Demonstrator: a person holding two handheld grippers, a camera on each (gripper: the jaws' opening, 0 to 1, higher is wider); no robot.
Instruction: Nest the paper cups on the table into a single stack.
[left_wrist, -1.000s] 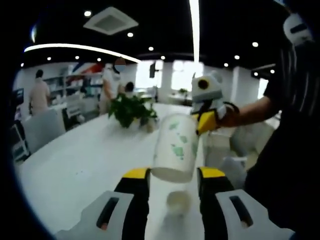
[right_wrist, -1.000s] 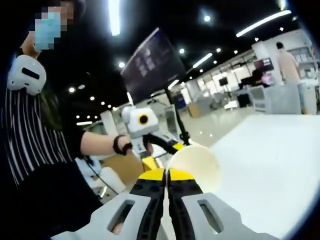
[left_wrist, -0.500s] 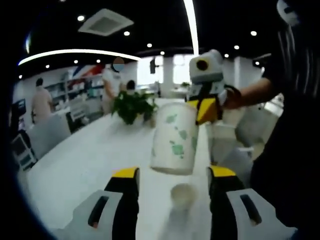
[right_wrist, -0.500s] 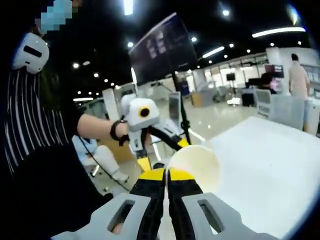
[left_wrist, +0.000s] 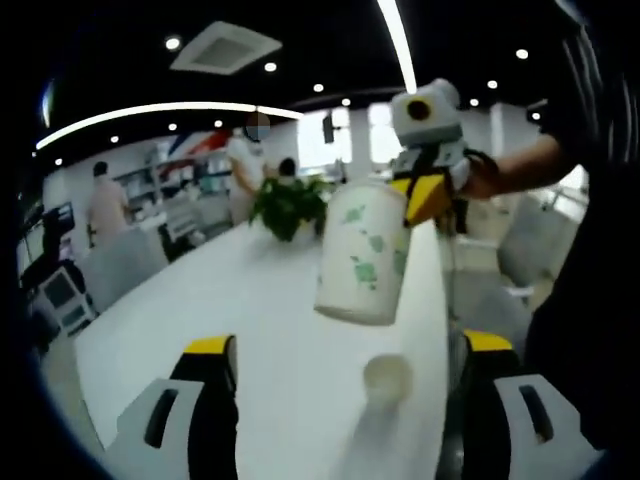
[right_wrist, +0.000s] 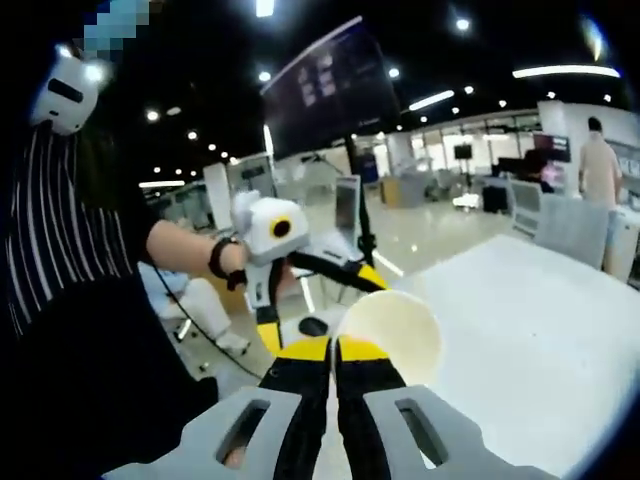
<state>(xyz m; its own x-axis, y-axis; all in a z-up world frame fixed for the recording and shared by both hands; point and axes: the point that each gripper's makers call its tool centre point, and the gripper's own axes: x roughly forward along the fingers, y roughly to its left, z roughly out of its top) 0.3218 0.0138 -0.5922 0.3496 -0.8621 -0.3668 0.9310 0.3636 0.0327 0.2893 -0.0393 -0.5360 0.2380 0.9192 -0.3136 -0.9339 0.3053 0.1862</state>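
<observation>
Left gripper view: a white paper cup with green leaf print (left_wrist: 361, 252) hangs upright above the long white table (left_wrist: 200, 310), pinched at its rim by the yellow-tipped right gripper (left_wrist: 428, 197), which enters from the right on a person's arm (left_wrist: 520, 168). The left gripper (left_wrist: 345, 400) frames the scene from below, its two black-and-yellow jaws standing wide apart with nothing between them. Directly under the raised cup, a second, smaller-looking cup (left_wrist: 387, 379) stands on the table, open end up; the two are apart, the held one well clear of it. A leafy potted plant (left_wrist: 289, 204) sits farther down the table, and people (left_wrist: 104, 201) stand in the open office behind, under round ceiling lights.

Right gripper view: the right gripper (right_wrist: 334, 350) has its jaws pressed together on the near rim of the cup (right_wrist: 391, 332), whose pale interior opens toward the camera, above the white table (right_wrist: 530, 330). To the left, the person in a striped top (right_wrist: 60, 250) holds the left gripper (right_wrist: 300, 300) out at arm's length; its jaws are spread, one dark finger with a yellow tip reaching toward the cup's rim, though whether it touches cannot be told. A dark screen on a stand (right_wrist: 330, 90) rises behind.
</observation>
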